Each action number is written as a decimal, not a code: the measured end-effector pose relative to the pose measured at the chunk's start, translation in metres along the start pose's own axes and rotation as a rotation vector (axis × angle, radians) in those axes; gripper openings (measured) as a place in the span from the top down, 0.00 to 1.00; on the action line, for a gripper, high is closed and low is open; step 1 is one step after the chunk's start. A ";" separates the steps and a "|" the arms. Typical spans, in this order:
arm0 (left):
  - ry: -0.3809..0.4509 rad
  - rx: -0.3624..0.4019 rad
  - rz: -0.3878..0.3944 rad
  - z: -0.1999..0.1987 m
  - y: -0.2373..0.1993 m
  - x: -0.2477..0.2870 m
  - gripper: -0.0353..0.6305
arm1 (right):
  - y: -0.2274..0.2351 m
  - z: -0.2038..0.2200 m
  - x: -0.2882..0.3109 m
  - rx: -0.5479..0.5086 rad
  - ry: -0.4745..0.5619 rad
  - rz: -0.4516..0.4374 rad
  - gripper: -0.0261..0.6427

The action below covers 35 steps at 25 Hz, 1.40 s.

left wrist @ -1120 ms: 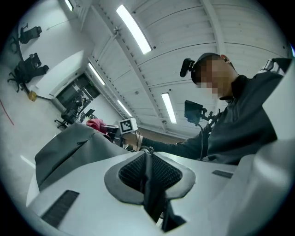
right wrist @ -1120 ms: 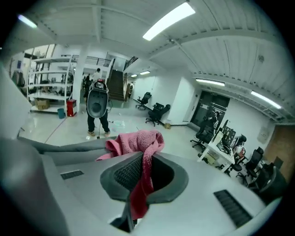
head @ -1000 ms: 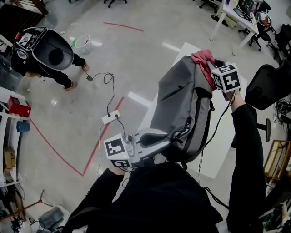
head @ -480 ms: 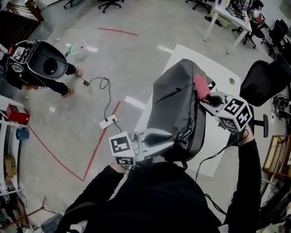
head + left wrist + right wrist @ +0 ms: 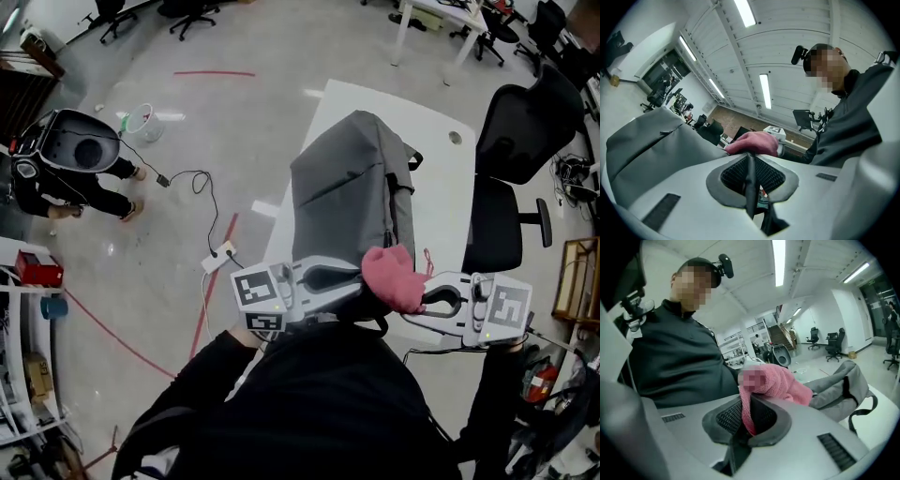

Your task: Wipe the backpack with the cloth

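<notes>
grey backpack (image 5: 347,178) lies on the white table (image 5: 441,187), long axis running near-far, its near end close to the person's body. a black strap loop hangs off its right side at the far end.

left gripper (image 5: 356,279) comes in from the left at the pack's near end. in the left gripper view its 2 jaws are almost together, pinched on a thin black strap (image 5: 750,180) that runs upright between the pads, w/ grey pack fabric just beyond on the left.

right gripper (image 5: 424,298) comes in from the right, facing the left one. its jaws are clamped on the pink cloth (image 5: 392,277): 1 fold is squeezed between the pads and the rest bunches out past the tips. the bunch sits at the pack's near end, just beside the left gripper's tips and between the 2 grippers. can't tell if it presses on the fabric or only sits in front of it.

black office chair (image 5: 516,141) stands at the table's right side. on the floor to the left: a white power strip (image 5: 223,251) w/ cable, and a red tape line (image 5: 211,272) beside it.
</notes>
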<state>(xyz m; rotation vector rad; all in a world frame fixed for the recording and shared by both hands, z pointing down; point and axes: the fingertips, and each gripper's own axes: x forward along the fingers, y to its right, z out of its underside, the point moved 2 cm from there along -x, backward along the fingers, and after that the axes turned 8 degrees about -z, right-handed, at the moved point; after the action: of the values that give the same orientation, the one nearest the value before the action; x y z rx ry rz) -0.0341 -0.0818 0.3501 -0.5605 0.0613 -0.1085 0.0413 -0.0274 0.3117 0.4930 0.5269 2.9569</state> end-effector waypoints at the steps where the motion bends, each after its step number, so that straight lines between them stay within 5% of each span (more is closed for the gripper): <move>1: -0.012 0.004 -0.001 0.003 0.001 0.011 0.85 | -0.011 0.007 -0.004 0.006 0.009 -0.025 0.91; 3: -0.041 0.019 -0.004 0.011 0.006 0.033 0.85 | -0.021 0.018 -0.015 0.016 0.042 -0.025 0.91; 6: -0.092 0.058 -0.007 0.025 0.014 0.058 0.85 | 0.000 0.026 -0.043 0.045 0.138 0.102 0.91; 13: -0.240 0.148 -0.040 0.064 0.020 0.098 0.85 | 0.152 0.106 -0.120 0.212 0.095 0.745 0.91; 17: -0.311 0.159 -0.065 0.089 0.016 0.120 0.85 | 0.190 0.146 -0.141 0.335 0.180 0.963 0.91; 20: -0.398 0.193 -0.090 0.110 0.009 0.140 0.85 | 0.177 0.172 -0.137 0.399 0.222 0.912 0.91; 26: -0.570 0.257 -0.173 0.163 -0.008 0.175 0.85 | 0.103 0.218 -0.119 0.462 0.117 0.692 0.91; 30: -0.621 0.307 -0.134 0.182 0.000 0.184 0.79 | 0.044 0.224 -0.101 0.451 0.114 0.519 0.91; 33: -0.623 0.450 -0.138 0.171 0.011 0.178 0.61 | 0.030 0.222 -0.111 0.450 0.168 0.519 0.91; 35: -0.599 0.557 -0.226 0.154 0.010 0.166 0.58 | 0.037 0.222 -0.129 0.430 0.190 0.614 0.91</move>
<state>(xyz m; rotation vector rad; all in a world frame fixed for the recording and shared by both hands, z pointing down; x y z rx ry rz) 0.1446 -0.0118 0.4697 -0.0239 -0.6017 -0.1666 0.2347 -0.0106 0.4841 0.4771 1.2526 3.4924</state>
